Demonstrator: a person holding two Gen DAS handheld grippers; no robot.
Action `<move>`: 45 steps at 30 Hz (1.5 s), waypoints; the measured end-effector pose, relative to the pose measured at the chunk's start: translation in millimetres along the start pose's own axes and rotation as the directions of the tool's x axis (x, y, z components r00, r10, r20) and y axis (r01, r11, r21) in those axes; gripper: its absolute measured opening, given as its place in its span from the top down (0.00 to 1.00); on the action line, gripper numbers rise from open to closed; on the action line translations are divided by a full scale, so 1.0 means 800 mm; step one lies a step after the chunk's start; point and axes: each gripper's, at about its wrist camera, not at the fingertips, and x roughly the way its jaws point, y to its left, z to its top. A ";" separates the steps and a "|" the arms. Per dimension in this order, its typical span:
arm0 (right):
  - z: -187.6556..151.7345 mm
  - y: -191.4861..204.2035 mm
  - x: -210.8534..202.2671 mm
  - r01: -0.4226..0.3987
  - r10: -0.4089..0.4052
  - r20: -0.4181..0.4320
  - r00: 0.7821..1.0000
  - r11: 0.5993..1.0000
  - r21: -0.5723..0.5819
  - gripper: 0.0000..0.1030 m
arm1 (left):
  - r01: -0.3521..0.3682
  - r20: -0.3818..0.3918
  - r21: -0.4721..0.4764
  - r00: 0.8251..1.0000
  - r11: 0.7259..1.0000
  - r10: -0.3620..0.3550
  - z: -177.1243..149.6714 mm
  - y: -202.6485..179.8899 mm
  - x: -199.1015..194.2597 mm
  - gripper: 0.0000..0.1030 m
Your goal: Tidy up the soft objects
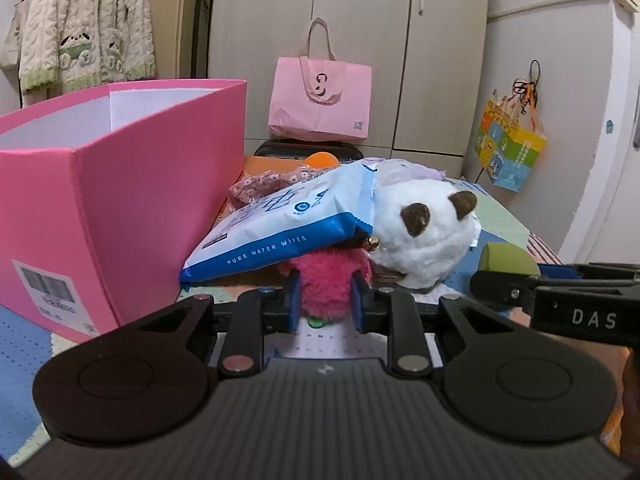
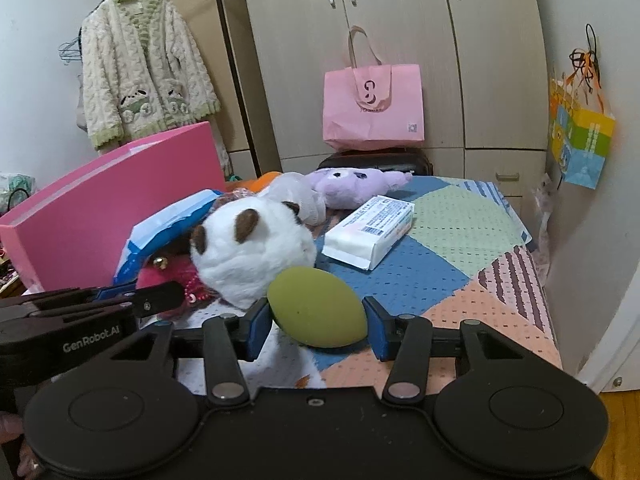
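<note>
Tabletop [image 2: 448, 216]: covered by a patchwork cloth of blue, green and peach squares, with pale wardrobe doors behind it.
Pink box [image 1: 120, 184]: stands open-topped to the left of the left tongs; only its white inner walls show, and its floor is hidden, so I cannot tell what lies inside.
Blue wipes pack [image 1: 280, 228]: leans against the box's right wall, its lower edge resting over the pink plush toy.
Left tongs [image 1: 326, 300]: clamped on the pink plush toy [image 1: 324, 284], blue pads pressing into its fur on both sides.
White plush [image 1: 428, 232]: brown-eared, just ahead and right of the left tongs, touching the pink toy.
Right tongs [image 2: 318, 320]: partly closed around the green foam egg [image 2: 316, 306]; the left pad touches it, the right pad sits at its tip, and I cannot tell whether it presses.
White tissue pack [image 2: 370, 232]: flat on the cloth, ahead of the right tongs.
Purple plush [image 2: 352, 186]: beyond the tissue pack, near the far edge.
Pink paper bag [image 2: 374, 108]: upright behind the tabletop, contents not visible.
</note>
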 end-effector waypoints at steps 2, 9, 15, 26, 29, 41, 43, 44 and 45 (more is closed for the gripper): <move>-0.001 0.003 -0.006 0.000 0.000 0.005 1.000 1.000 -0.008 0.47 | 0.015 -0.012 -0.006 1.000 1.000 -0.015 0.001 0.003 -0.004 0.78; -0.006 0.014 -0.020 0.001 -0.001 0.000 1.000 1.000 -0.028 0.47 | 0.085 -0.075 -0.041 0.993 0.996 -0.088 0.007 0.018 -0.020 0.78; -0.010 0.018 -0.024 0.001 -0.001 -0.008 1.000 0.999 -0.034 0.47 | 0.143 -0.142 -0.049 0.979 0.988 -0.149 0.008 0.026 -0.025 0.75; -0.011 0.017 -0.021 0.002 -0.002 -0.020 1.000 1.000 -0.021 0.47 | 0.154 -0.138 0.023 0.979 0.988 -0.149 0.005 0.007 -0.005 0.29; -0.011 0.016 -0.020 0.009 -0.010 -0.026 1.000 1.000 -0.027 0.47 | 0.144 -0.125 0.005 0.982 0.990 -0.142 0.006 0.010 0.004 0.33; -0.016 0.028 -0.029 0.006 -0.007 -0.056 0.998 0.999 -0.032 0.47 | 0.161 -0.167 0.045 0.974 0.986 -0.152 0.008 0.019 -0.021 0.57; -0.015 0.031 -0.029 0.016 -0.016 -0.080 0.997 1.000 -0.007 0.47 | 0.171 -0.180 0.034 0.970 0.985 -0.163 0.008 0.024 -0.026 0.57; -0.016 0.033 -0.029 0.018 -0.018 -0.087 0.996 1.000 0.002 0.47 | 0.178 -0.188 0.024 0.967 0.984 -0.170 0.008 0.026 -0.029 0.57; -0.016 0.036 -0.030 0.016 -0.015 -0.093 0.996 1.000 0.008 0.47 | 0.184 -0.192 0.016 0.965 0.983 -0.178 0.009 0.029 -0.032 0.57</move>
